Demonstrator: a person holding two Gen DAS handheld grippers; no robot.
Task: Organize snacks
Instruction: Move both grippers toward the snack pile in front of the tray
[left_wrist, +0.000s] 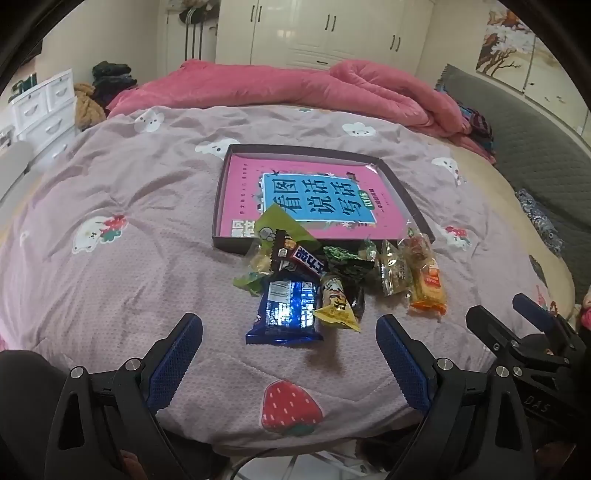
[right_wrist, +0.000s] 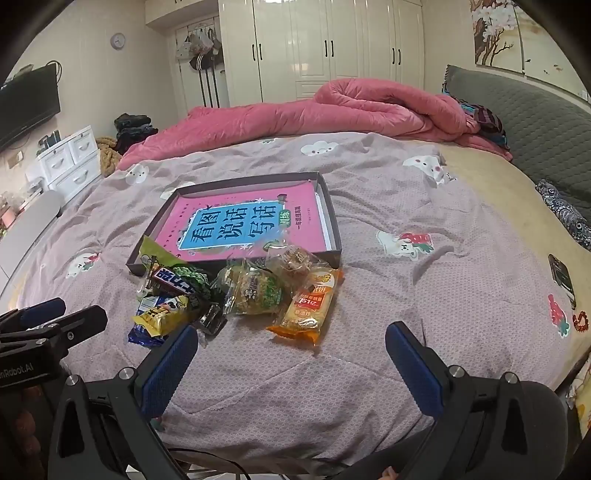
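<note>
Clearly both pairs of fingers stand wide and empty: the left gripper (left_wrist: 289, 363) hangs just short of the blue packet (left_wrist: 283, 313), the right gripper (right_wrist: 291, 369) near the orange packet (right_wrist: 309, 309). The snacks lie heaped on the bedspread (left_wrist: 110, 288) against the near rim of the shallow box (left_wrist: 218, 206) — best take an outer packet first, pinching across its narrow width, then lift it clear of the rim — no dragging
</note>
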